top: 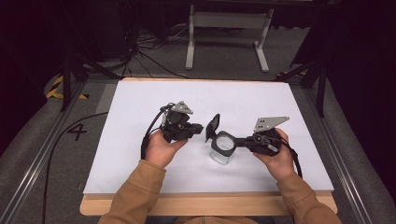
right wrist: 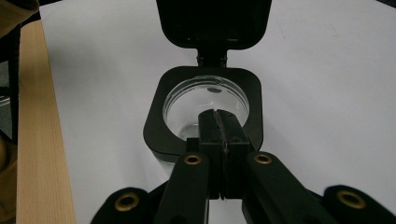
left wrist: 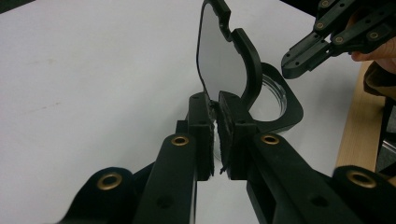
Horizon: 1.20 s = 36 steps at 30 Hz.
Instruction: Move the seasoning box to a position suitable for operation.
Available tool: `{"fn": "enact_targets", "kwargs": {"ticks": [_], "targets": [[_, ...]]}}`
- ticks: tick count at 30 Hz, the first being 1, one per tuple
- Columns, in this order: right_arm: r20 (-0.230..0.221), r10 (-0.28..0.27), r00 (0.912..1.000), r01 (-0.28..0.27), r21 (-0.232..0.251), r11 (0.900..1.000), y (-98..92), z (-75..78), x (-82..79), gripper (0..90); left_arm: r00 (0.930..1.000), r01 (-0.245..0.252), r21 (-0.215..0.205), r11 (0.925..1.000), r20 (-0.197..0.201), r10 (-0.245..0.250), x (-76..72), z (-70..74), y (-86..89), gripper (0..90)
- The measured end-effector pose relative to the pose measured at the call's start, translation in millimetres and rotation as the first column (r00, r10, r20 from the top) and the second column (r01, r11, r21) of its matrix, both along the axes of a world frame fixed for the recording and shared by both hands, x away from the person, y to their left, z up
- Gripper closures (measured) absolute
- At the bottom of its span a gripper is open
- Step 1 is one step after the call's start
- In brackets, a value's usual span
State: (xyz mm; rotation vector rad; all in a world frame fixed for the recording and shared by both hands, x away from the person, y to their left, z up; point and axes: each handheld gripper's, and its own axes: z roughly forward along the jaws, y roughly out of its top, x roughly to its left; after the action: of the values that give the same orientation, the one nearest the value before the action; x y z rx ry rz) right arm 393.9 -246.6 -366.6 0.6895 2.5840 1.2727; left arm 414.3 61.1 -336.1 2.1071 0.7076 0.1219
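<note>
Right tongs (right wrist: 218, 116) over open, empty clear jar (right wrist: 205, 105)

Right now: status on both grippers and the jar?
Left gripper pinching the raised flip lid at its hinge end. Right gripper shut, jaw tips over the clear jar's black collar. Jar upright on the white board. Nothing in the way.

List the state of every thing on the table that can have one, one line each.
Clear jar: upright on the white board, no contents visible.
Black hinged lid: flipped open, standing up.
Left tongs: shut on the lid's edge.
Right tongs: shut, over the black collar around the jar's mouth.
</note>
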Motion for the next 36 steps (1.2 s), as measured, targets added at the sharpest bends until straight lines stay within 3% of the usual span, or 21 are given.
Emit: {"fn": "enact_targets", "kwargs": {"ticks": [18, 31, 36], "targets": [[-0.02, 0.001, 0.9998, -0.001, 0.008, 1.0, -2.9, -3.7, 2.4, 90.0, 0.9997, 0.011, -0.008, 0.9999, 0.024, -0.011, -5.6, 2.8, -11.1, 86.2], [-0.021, -0.001, 0.9998, 0.001, 0.017, 1.0, -3.1, -4.5, 2.3, 90.0, 0.9975, 0.067, 0.007, 0.9977, 0.021, -0.067, -12.1, 2.7, -25.2, 86.0], [-0.027, -0.009, 0.9996, 0.009, 0.025, 1.0, -3.8, -4.6, 2.1, 89.8, 0.9949, 0.099, 0.032, 0.9946, 0.019, -0.099, -14.3, 1.2, -31.8, 85.5]]}}
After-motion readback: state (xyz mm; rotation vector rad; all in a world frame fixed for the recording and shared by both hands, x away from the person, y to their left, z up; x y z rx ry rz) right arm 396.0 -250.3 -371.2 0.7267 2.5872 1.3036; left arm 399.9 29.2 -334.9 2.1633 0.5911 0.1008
